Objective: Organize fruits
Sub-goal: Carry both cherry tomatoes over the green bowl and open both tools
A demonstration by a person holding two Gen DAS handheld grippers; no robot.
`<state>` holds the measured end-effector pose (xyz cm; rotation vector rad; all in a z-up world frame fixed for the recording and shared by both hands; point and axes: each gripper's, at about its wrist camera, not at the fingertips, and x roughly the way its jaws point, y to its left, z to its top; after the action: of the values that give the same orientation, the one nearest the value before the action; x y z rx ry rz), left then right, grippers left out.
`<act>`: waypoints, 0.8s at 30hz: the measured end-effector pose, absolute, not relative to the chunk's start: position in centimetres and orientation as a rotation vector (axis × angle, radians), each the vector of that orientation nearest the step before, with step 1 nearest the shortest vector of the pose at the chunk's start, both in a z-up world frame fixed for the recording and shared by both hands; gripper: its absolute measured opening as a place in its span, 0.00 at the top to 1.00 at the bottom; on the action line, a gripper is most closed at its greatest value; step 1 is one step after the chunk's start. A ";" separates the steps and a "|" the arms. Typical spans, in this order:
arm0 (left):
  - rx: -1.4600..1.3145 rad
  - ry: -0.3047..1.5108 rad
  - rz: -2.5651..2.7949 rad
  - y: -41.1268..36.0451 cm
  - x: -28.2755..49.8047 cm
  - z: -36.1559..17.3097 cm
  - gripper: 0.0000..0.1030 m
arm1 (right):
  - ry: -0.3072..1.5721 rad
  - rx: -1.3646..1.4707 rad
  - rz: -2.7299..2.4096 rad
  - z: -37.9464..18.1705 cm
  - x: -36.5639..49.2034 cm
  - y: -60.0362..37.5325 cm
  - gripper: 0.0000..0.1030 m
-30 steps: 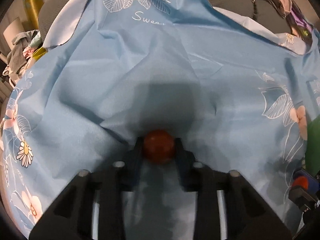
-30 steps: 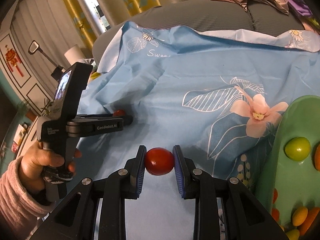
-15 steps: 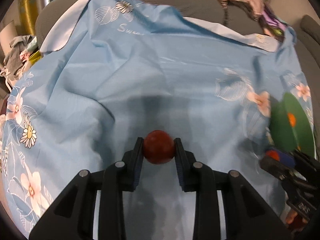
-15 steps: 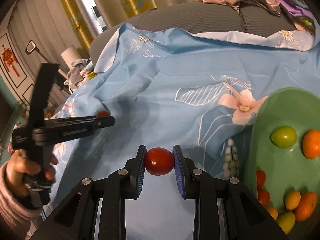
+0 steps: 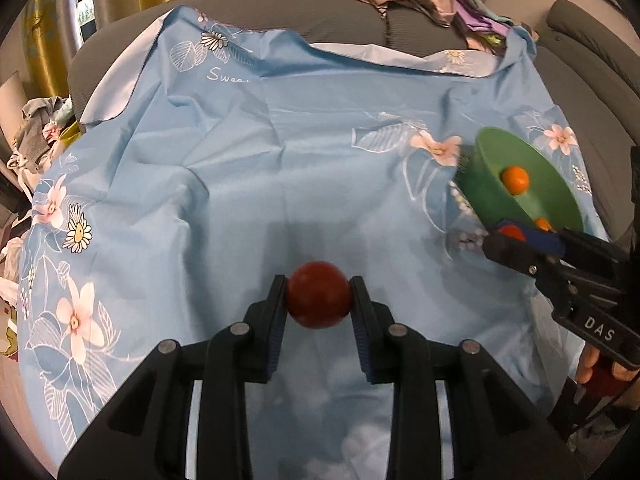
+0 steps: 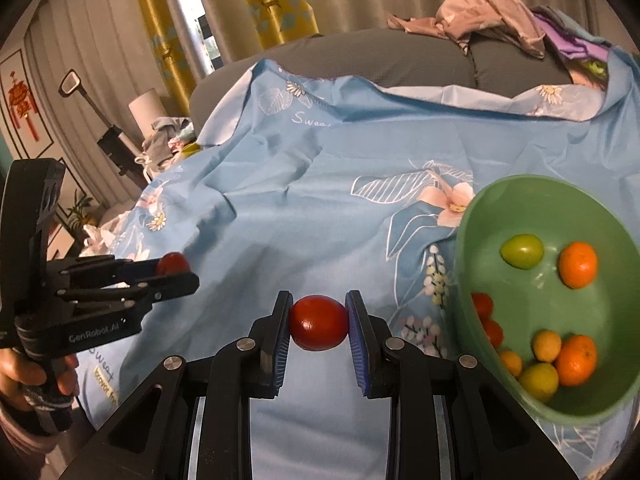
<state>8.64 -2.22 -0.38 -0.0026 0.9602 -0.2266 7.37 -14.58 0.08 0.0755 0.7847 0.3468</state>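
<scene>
- the left gripper (image 5: 319,300) has its jaws clamped on a dark red tomato (image 5: 319,300), which sits right between the two blue-padded fingertips, touching both pads, lifted clear of the blue floral cloth (image 5: 248,152) below.
- the right gripper (image 6: 319,322) is likewise clamped on a second red tomato (image 6: 319,323); this fruit fills the gap between the pads, and its glossy skin shows a small pale mark on the lower left.
- in the right wrist view the left gripper shows side-on at the far left, gripped by a hand (image 6: 24,376), with its tomato poking out past the fingertips above the cloth.
- in the left wrist view the right gripper shows at the right edge, its tip in front of the near rim of the green bowl (image 5: 486,168).
- the green bowl rests on the cloth to the right of both grippers, apart from both held tomatoes.
- inside the bowl lie a green fruit (image 6: 522,251), an orange fruit (image 6: 578,265) beside it, and another orange fruit (image 6: 576,360) lower down among several small yellow fruits (image 6: 546,346).
- two small red fruits (image 6: 484,306) lie against the bowl's near left wall, partly hidden by the rim.
- the cloth is creased and spread over a grey couch (image 6: 380,52); a heap of clothes (image 6: 488,16) lies on the couch behind it.
</scene>
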 end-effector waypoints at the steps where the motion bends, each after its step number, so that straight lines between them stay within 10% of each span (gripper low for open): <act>1: 0.003 0.958 -0.228 -2.4 8.4 -0.3 0.69 | 0.779 0.072 0.342 0.3 7.0 -14.7 0.72; 24: 0.120 0.871 -0.390 -11.1 7.5 3.7 0.69 | 0.679 0.090 0.231 2.9 3.1 -19.5 0.72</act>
<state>7.51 -11.13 3.75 0.1202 0.8706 -0.3903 3.08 -19.54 2.89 0.0904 0.6792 0.2315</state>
